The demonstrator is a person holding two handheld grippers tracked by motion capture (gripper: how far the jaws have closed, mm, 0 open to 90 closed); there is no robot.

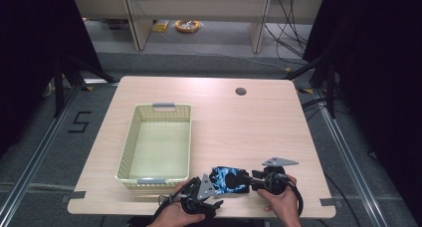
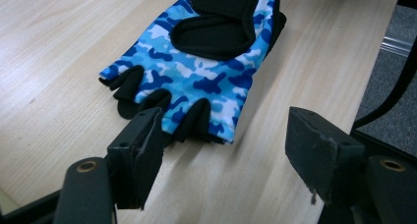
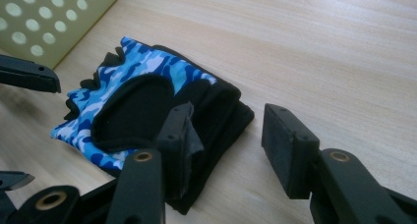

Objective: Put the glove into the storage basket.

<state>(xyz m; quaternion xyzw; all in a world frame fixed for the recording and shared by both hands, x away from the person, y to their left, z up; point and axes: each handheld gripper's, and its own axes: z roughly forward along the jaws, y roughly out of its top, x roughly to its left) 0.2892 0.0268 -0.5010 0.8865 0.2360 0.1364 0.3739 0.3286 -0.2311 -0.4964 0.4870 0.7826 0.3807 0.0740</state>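
A fingerless glove [image 1: 228, 179] in blue camouflage with black palm pads lies flat near the table's front edge. In the left gripper view, the glove [image 2: 206, 62] has its cut finger ends just ahead of my left gripper [image 2: 228, 150]. That gripper is open, and its left jaw almost touches the finger ends. The right gripper view has the glove's [image 3: 137, 106] black cuff end at my right gripper [image 3: 233, 145], which is open with one jaw over the cuff. From above, the left gripper [image 1: 214, 190] and right gripper [image 1: 252, 180] flank the glove, each held in a hand.
A pale yellow perforated basket [image 1: 130, 137] stands left of the glove, and its wall [image 3: 49, 17] appears in the right gripper view. A cable hole [image 1: 241, 91] sits near the table's far edge. The table's front edge [image 1: 199, 214] is close behind the grippers.
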